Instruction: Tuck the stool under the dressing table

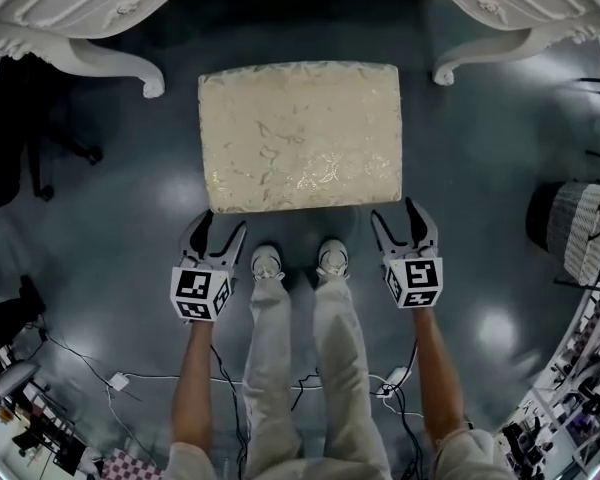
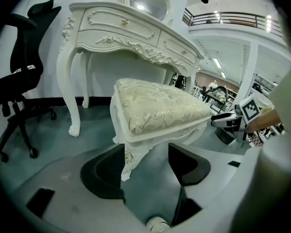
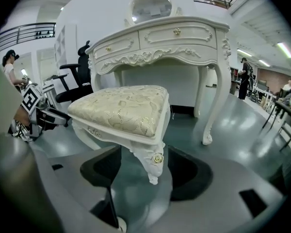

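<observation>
The stool, with a cream floral cushion and white carved legs, stands on the floor just in front of the white dressing table. My left gripper hangs open at the stool's near left corner, whose leg shows between the jaws in the left gripper view. At the near right corner my right gripper is open too, with that corner's leg in its gap. Neither gripper visibly clamps a leg. The table rises behind the stool in the right gripper view.
A black office chair stands left of the table. A striped basket sits on the floor at the right. Cables and a power strip lie behind the person's feet. Cluttered benches fill the lower corners.
</observation>
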A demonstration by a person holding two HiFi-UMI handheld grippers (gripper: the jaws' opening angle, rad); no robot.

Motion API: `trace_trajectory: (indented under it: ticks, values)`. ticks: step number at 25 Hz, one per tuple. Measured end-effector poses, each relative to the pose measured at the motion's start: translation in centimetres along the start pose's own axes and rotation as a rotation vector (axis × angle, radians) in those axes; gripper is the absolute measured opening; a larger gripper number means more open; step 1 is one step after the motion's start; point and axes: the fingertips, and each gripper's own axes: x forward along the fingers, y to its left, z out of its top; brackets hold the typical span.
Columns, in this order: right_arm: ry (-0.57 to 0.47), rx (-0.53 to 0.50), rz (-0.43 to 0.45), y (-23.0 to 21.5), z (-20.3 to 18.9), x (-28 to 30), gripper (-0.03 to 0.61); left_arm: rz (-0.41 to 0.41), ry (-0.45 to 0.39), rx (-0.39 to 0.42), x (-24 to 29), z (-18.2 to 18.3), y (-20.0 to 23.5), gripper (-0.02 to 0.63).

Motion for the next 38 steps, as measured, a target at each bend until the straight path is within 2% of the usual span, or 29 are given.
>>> trace_trajectory:
  ticks: [8, 11, 15, 18, 33, 38]
  values:
    - [-0.021, -0.018, 0.016, -0.3, 0.3, 2.8, 0.296, 0.019, -0.024, -0.009, 2.0, 0.0, 0.8, 0.267]
    - [-0.022, -0.016, 0.023, -0.1, 0.5, 3.1, 0.255, 0.041, -0.033, -0.025, 2.1, 0.1, 1.1, 0.265]
    - [-0.028, -0.017, 0.026, 0.1, 0.5, 3.1, 0.253, 0.068, -0.045, -0.057, 1.9, 0.2, 1.7, 0.240]
    - [-0.031, -0.019, 0.029, 0.2, 0.5, 3.3, 0.255, 0.081, -0.040, -0.048, 1.9, 0.2, 2.1, 0.211]
    - [-0.042, -0.025, 0.023, 0.4, 0.2, 3.3, 0.258, 0.122, -0.057, -0.013, 2.4, 0.4, 2.1, 0.238]
    - [-0.057, -0.025, 0.015, -0.1, 1.6, 4.8, 0.255, 0.131, -0.074, -0.017, 4.0, 2.4, 3.4, 0.239]
